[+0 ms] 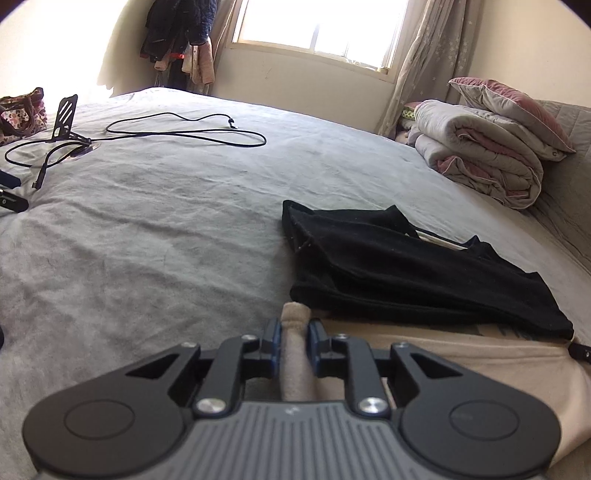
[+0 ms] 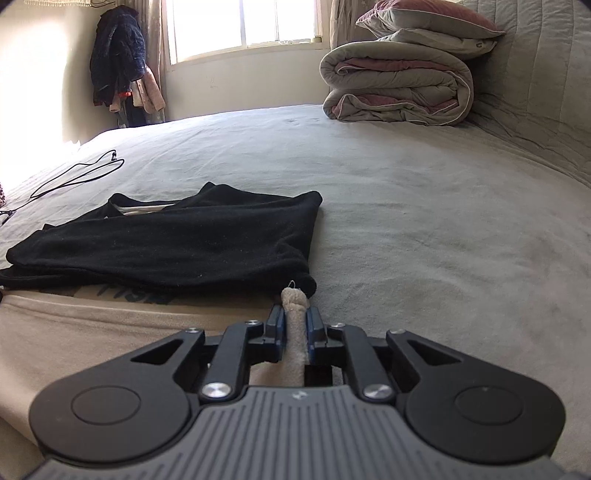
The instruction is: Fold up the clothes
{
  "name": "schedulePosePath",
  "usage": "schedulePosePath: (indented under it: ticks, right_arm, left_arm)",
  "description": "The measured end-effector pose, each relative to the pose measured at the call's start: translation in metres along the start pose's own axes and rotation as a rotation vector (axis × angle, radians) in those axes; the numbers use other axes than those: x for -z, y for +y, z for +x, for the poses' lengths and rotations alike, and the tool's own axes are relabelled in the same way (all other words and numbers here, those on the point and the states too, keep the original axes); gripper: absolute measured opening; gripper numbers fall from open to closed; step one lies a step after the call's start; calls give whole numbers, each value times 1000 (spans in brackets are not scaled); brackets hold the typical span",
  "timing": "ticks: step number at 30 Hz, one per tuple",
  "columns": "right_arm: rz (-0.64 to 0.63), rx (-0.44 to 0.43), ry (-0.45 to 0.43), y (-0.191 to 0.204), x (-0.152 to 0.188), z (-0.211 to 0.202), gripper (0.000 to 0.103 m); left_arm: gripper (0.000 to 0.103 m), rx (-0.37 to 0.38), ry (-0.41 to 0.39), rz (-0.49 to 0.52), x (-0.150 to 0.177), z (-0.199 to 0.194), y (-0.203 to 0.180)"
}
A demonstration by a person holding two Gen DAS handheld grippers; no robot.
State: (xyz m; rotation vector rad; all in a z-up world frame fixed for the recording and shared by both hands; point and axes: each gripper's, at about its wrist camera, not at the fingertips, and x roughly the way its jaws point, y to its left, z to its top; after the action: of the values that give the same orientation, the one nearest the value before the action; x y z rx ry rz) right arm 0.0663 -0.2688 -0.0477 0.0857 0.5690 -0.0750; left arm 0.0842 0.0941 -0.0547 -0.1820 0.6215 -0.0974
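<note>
- Our left gripper [image 1: 294, 332] has its jaws drawn in close on a bunched fold of the beige garment [image 1: 480, 365]; the blue pads [image 1: 273, 343] press on the cloth from both sides, and a rolled tip of fabric pokes out past them.
- Our right gripper [image 2: 295, 323] does the same at the other corner: jaws nearly together, pinching a narrow roll of the same beige garment [image 2: 92, 325], with a loose thread at the tip of the roll.
- The beige garment lies spread on the grey bed [image 1: 166, 221] between our two grippers, its near edge taken up at both ends (some dark printed lettering shows on it in the right wrist view, too hidden to read).
- A black garment [image 1: 406, 266] lies folded flat on the bed just beyond the beige one, overlapping its far edge; a pale strip shows inside its upper fold.
- Further off, a black cable [image 1: 184, 129] loops over the bed beside a small black stand [image 1: 64, 116] and a flowered bag [image 1: 22, 114].
- A folded quilt [image 2: 399, 85] with a pillow [image 2: 424, 14] on top sits at the head of the bed, well apart from the clothes.
- Dark clothes [image 2: 116, 55] hang in the corner next to the bright window [image 2: 243, 22].
</note>
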Motion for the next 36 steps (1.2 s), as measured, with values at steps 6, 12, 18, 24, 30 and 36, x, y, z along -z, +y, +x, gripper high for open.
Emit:
schedulePosePath:
  ticks: [6,12,18,24,30,36]
  right_arm:
    - [40,21,-31,-7,-1,-22,46]
    - [118,9,-60,-24,12,-54,56]
    - [255,5,-49,-34,27,-79,56]
    - [492,-15,-54,-39,52,-109,57]
    - [663,-25,-50,-37,72,-130,57]
    - [660,-25,-19,-24,76,-132,57]
  left_arm:
    - [45,-28,-6,-7,-3,-25,7]
    - [51,-9,19,-34,7,-60,21]
    - [52,85,19,-57,18,-90,31]
    - [50,144,39,-173,39,-98,49]
    - [52,251,25,-309,34,-106,64]
    - [55,388,144,-462,42,-92,73]
